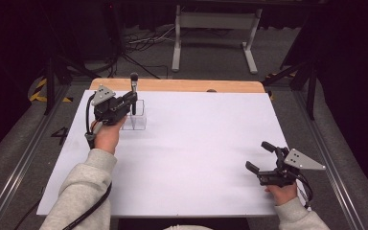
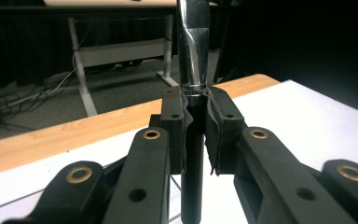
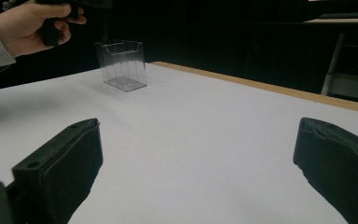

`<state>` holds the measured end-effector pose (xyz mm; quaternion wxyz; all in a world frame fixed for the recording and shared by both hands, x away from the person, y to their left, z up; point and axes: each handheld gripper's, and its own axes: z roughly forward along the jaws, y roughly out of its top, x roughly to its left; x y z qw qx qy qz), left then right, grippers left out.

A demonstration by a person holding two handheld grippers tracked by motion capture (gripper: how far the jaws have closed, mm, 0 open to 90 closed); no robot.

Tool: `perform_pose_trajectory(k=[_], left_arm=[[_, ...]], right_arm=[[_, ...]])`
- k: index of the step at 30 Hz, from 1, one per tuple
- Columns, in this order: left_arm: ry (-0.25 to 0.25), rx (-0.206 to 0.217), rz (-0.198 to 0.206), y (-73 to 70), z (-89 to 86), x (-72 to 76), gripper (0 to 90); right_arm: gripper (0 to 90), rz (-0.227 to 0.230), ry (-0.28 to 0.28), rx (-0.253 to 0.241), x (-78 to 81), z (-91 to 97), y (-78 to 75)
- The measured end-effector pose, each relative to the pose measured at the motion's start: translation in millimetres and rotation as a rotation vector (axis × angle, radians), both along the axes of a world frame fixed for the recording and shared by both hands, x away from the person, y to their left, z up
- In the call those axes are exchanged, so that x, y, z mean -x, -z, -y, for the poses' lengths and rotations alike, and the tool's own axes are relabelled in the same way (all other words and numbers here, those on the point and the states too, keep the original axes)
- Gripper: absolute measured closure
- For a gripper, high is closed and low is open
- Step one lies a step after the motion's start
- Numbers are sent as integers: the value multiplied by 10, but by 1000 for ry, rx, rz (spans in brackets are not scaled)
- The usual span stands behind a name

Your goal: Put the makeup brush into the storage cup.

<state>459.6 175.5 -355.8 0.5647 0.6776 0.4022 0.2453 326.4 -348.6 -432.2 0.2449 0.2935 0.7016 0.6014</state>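
My left gripper (image 1: 132, 99) is at the table's far left, shut on a slim utensil (image 1: 134, 84) with a black handle, a shiny metal shaft and a dark rounded top. The utensil stands upright, its lower end over or inside a clear plastic container (image 1: 138, 120); I cannot tell which. In the left gripper view the pads (image 2: 216, 126) clamp the black handle (image 2: 193, 158) just below the metal shaft (image 2: 192, 51). My right gripper (image 1: 259, 156) rests near the front right, open with nothing between its jaws. Its own view shows the wide gap of the right gripper (image 3: 198, 177) and the container (image 3: 122, 65) far off.
A white sheet (image 1: 196, 143) covers the table, with a strip of bare wood (image 1: 182, 85) along the far edge. Behind the table stand a white metal frame (image 1: 215, 38) and loose cables (image 1: 143, 45) on the floor. The other hand (image 3: 32, 25) appears at the upper left of the right gripper view.
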Motion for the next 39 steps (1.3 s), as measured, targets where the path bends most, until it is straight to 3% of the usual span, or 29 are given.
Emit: perform_pose_trajectory(k=[2, 13, 20, 23, 28, 39], left_arm=[[-7, 22, 3, 5, 8, -35, 791], [-23, 25, 32, 31, 56, -131, 791], [-44, 24, 24, 102, 67, -205, 791], [-55, 43, 16, 133, 74, -235, 791], [-80, 10, 17, 197, 85, -261, 791], [-110, 24, 9, 340, 47, -292, 790]], right_arm=[[20, 0, -1, -2, 0, 5, 0], [20, 0, -6, -3, 2, 14, -3], [20, -3, -9, -6, 6, 15, -4], [20, 0, -11, -8, 9, 10, -9], [20, 2, -13, -9, 15, 20, -11], [22, 1, -23, -17, 21, 16, -19]])
